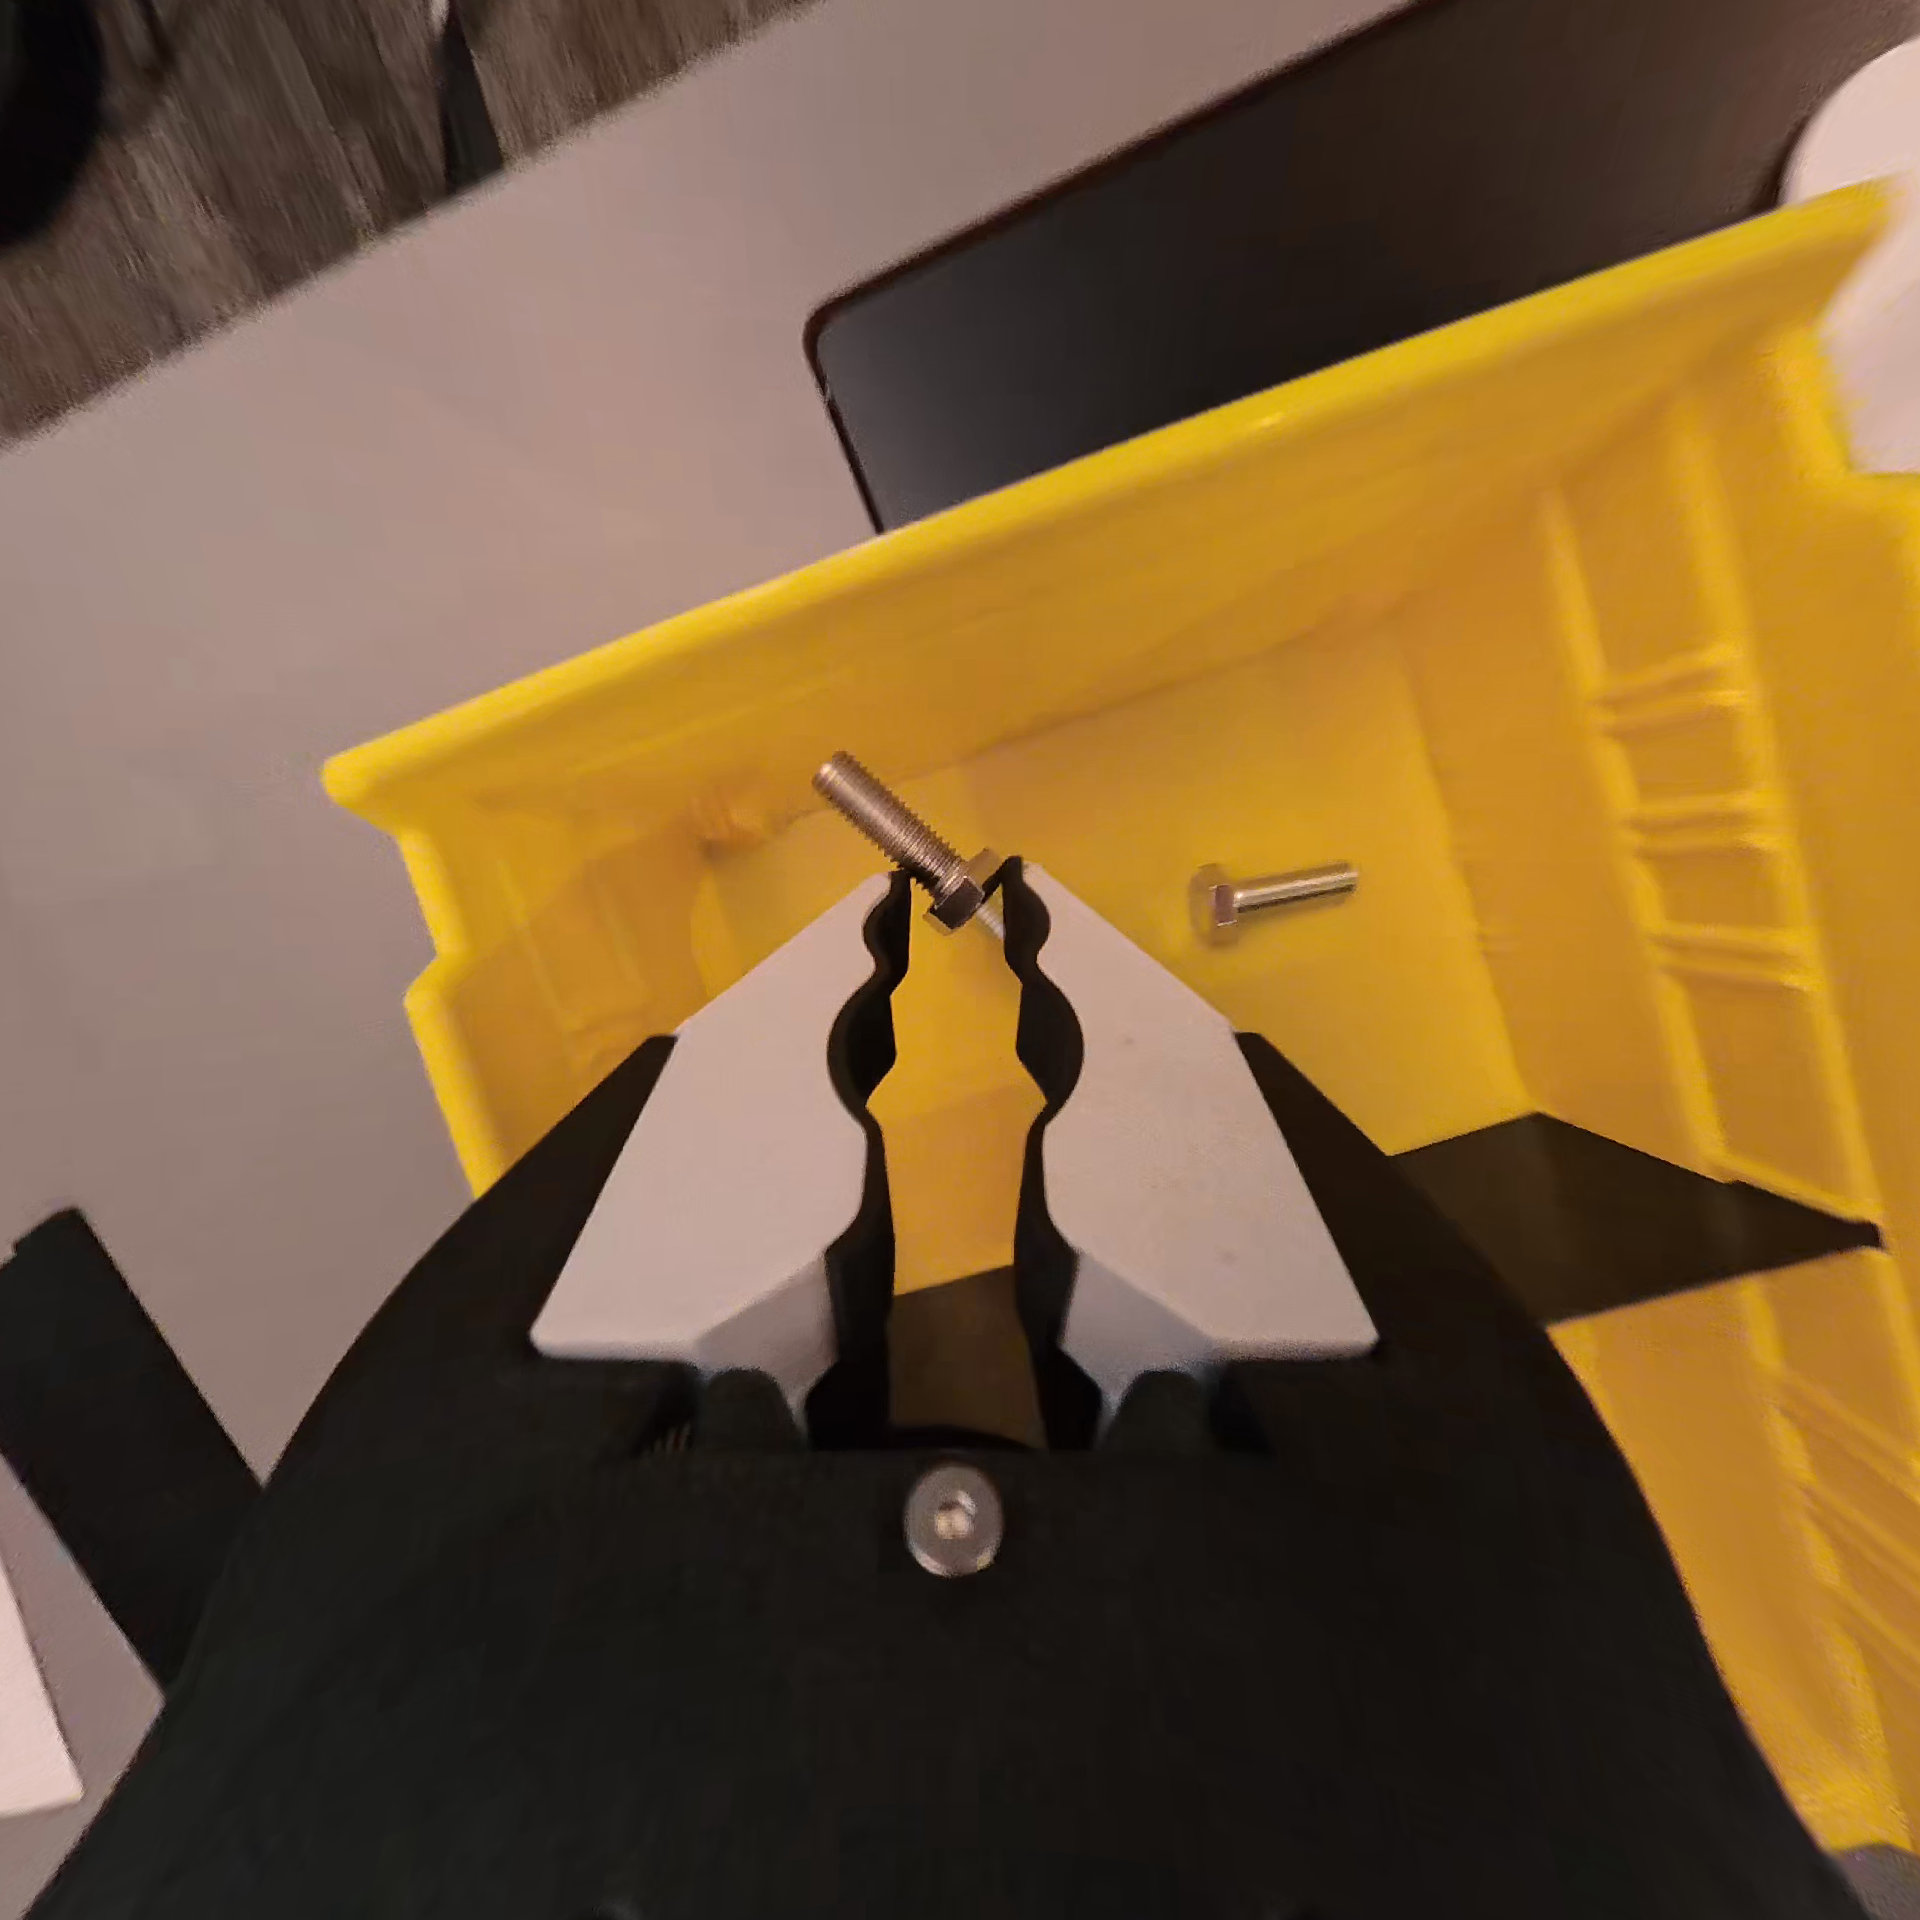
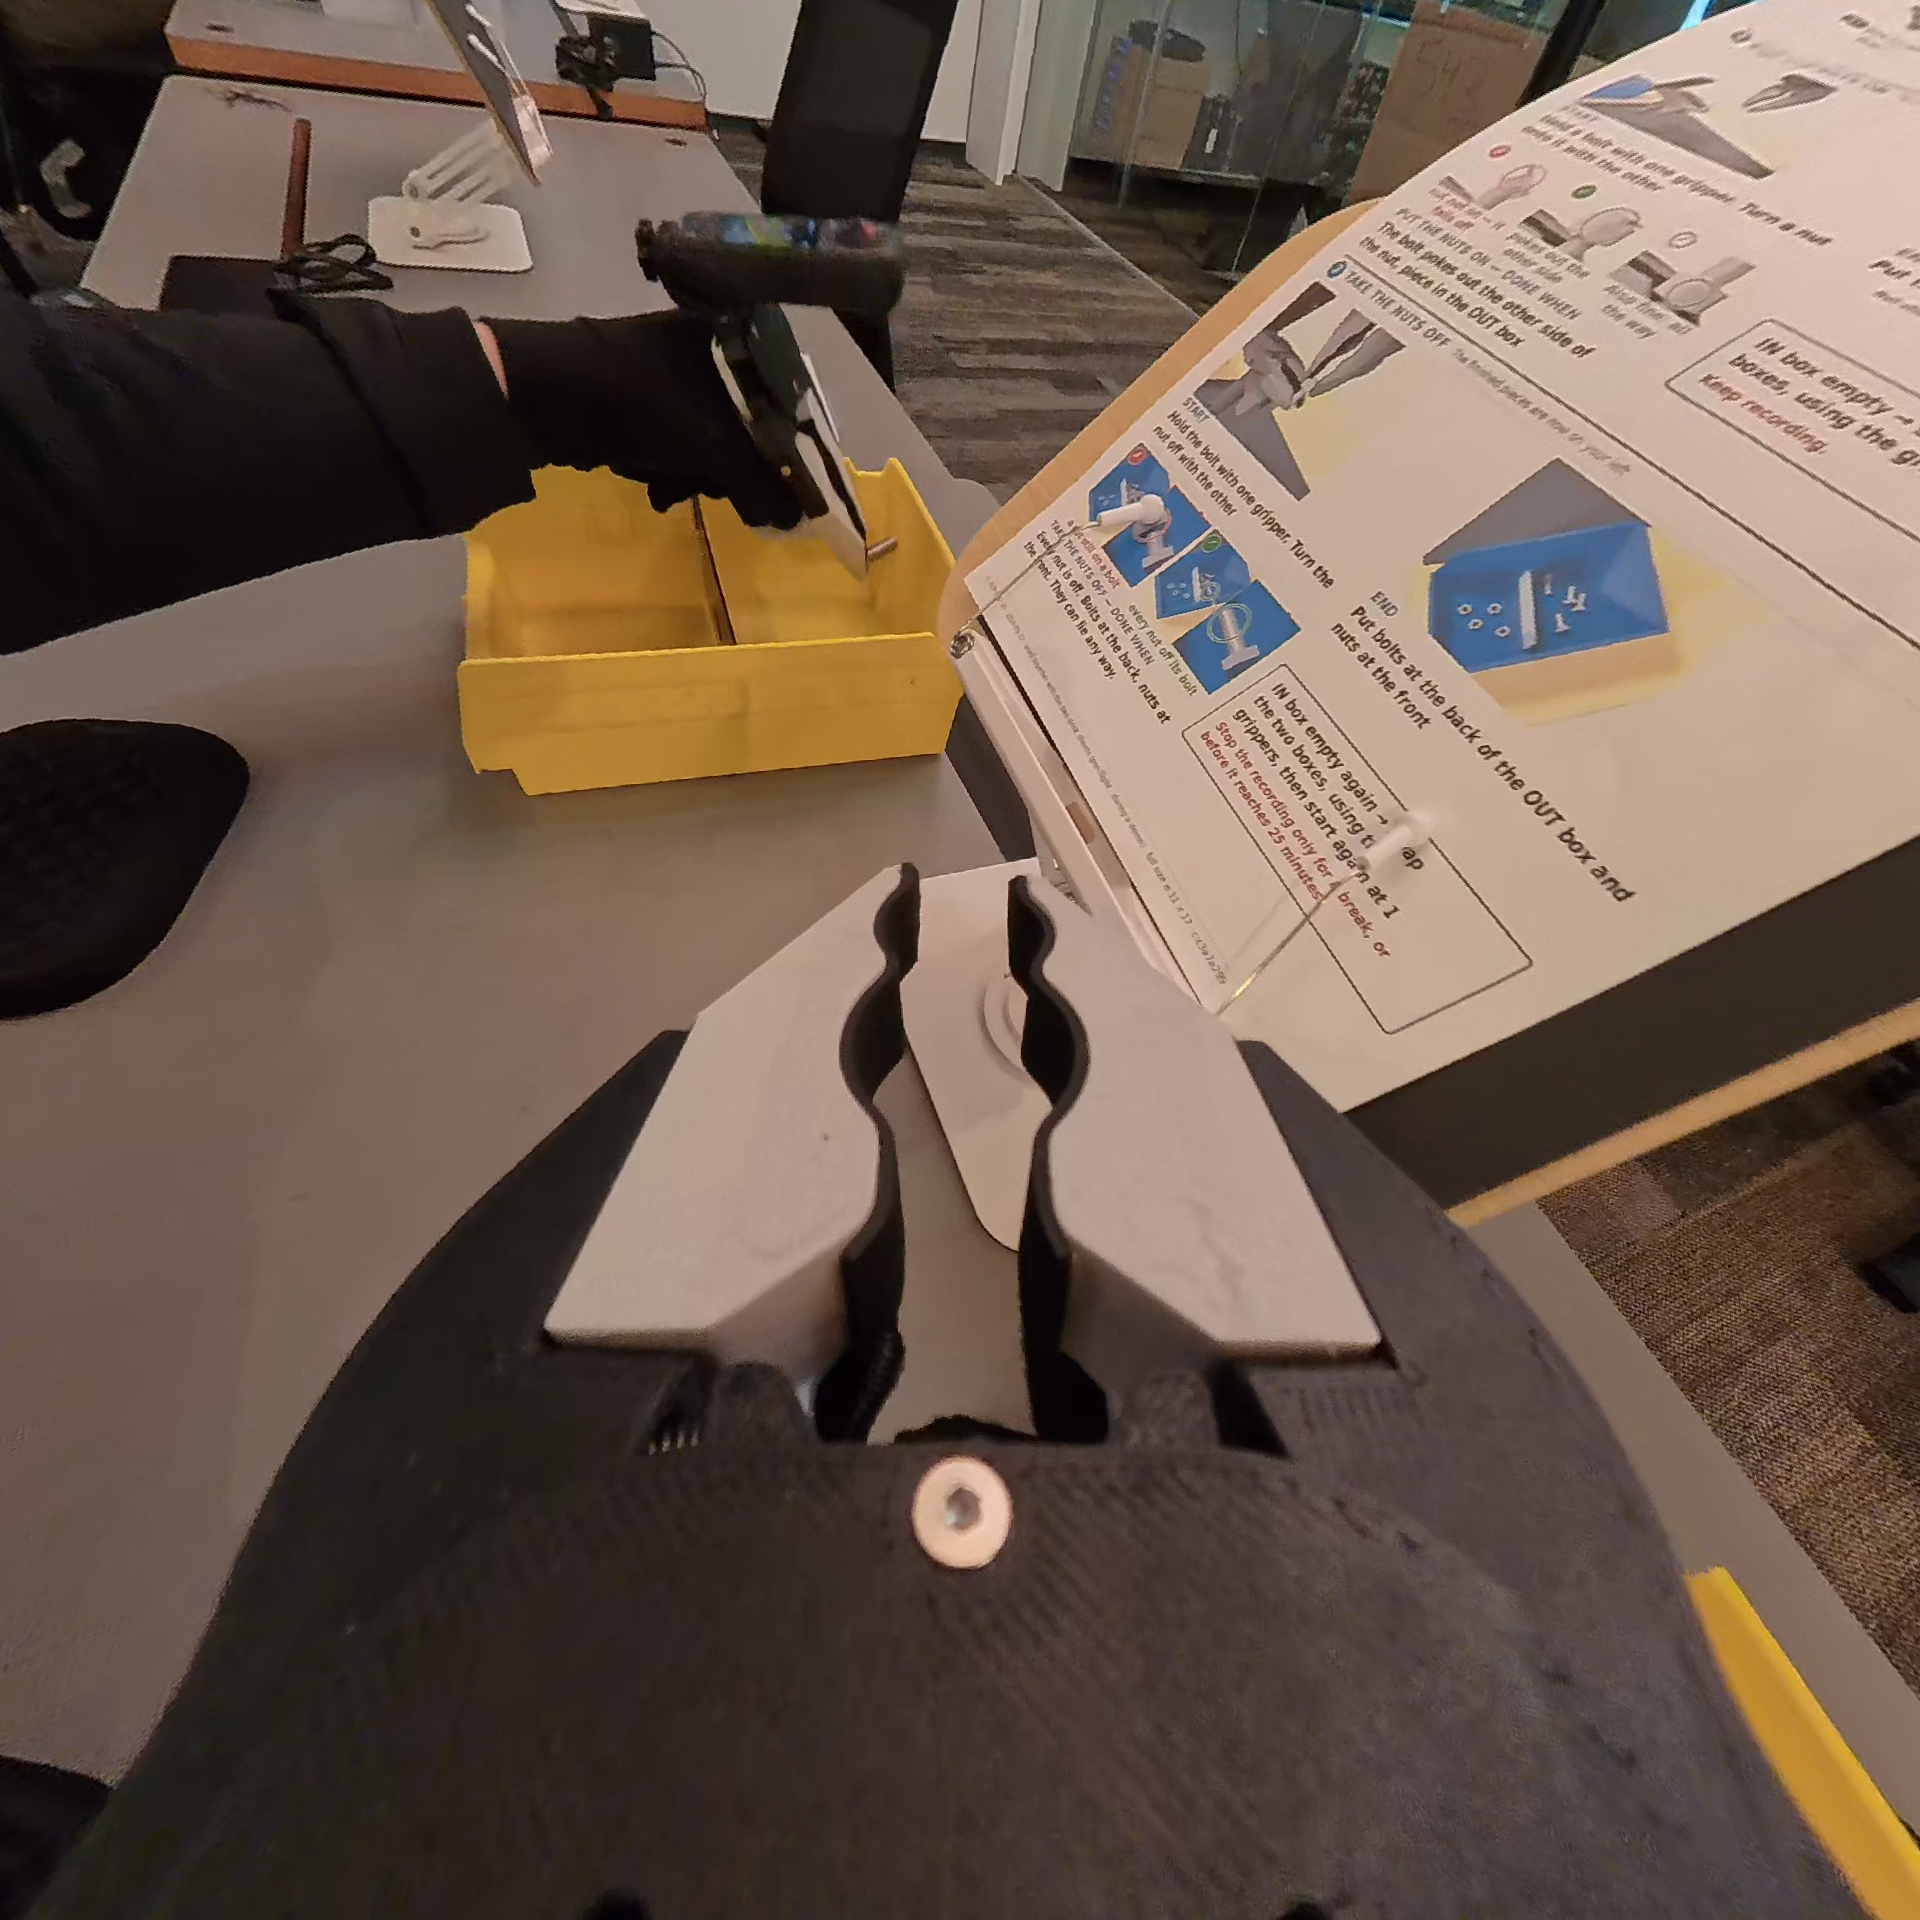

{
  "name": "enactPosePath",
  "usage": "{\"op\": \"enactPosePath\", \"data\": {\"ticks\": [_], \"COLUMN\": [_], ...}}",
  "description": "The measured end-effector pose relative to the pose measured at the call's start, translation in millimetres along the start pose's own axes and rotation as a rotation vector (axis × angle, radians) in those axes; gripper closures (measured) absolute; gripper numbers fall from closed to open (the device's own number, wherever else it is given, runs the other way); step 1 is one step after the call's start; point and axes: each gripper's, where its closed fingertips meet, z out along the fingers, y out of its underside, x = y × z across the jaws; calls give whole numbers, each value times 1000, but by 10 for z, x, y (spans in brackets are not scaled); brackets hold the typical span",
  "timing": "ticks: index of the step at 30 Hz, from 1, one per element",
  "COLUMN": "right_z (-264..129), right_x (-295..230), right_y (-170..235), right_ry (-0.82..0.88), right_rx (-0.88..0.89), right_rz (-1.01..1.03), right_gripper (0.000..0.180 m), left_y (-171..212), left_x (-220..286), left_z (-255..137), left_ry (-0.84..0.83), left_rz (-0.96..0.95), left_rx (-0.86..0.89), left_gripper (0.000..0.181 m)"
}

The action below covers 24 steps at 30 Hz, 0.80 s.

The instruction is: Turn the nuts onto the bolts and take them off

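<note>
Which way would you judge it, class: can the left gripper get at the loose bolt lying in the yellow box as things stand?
Probably not yet. The left gripper is shut on a bolt. The loose bolt lies uncovered beside it in the yellow box, so the path looks free once the jaws are emptied.

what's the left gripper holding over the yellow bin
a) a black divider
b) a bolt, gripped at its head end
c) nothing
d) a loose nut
b: the left gripper pinches a bolt by its head end over the yellow bin, threaded shaft pointing away; a second bolt lies on the bin floor.
</note>
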Motion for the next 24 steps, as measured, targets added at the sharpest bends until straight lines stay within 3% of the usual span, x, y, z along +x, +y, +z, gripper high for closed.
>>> {"op": "enactPosePath", "data": {"ticks": [6, 10, 19, 24], "right_z": [205, 422, 928, 959], "right_x": [-169, -350, -604, -671], "right_y": [-36, -89, -13, -82], "right_ry": [-60, -123, -285, -437], "right_rx": [1, 19, 69, 191], "right_rz": [-4, 13, 202, 339], "right_gripper": [164, 160, 149, 144], "left_y": [-293, -463, -590, -529], "left_x": [244, 728, 2483, 3028], "left_z": [-550, -989, -1620, -1693], "left_ry": [-30, -28, -108, -161], "left_rz": [102, 207, 685, 859], "left_rx": [273, 434, 727, 794], "left_gripper": [164, 164, 164, 165]}}
